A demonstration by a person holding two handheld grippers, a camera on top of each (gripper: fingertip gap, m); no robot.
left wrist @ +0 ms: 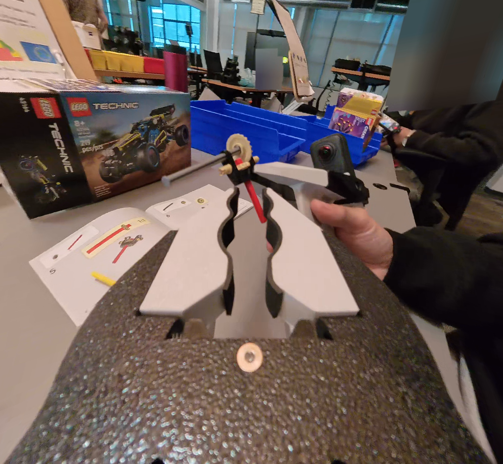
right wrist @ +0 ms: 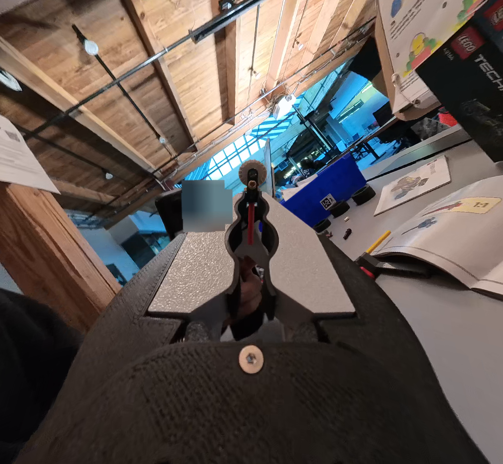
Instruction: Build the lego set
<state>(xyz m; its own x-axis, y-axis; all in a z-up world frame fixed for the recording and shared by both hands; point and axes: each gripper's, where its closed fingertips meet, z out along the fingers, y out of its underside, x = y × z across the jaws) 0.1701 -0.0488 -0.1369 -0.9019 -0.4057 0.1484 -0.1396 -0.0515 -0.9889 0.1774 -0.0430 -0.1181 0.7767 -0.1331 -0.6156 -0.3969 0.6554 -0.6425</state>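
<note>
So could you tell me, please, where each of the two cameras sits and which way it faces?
Left wrist view: on the left gripper, facing level across the table at the set's box and blue bins; its open fingers flank the red axle, and the person's right hand shows.
Right wrist view: on the right gripper, tilted up toward the wooden ceiling; its fingers clamp the small assembly.
Shared: that assembly, the instruction booklet and the yellow axle.

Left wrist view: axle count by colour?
Red axle, in the assembly: 1
Grey axle, through the same assembly: 1
Yellow axle, loose on the booklet: 1
Total: 3
</note>
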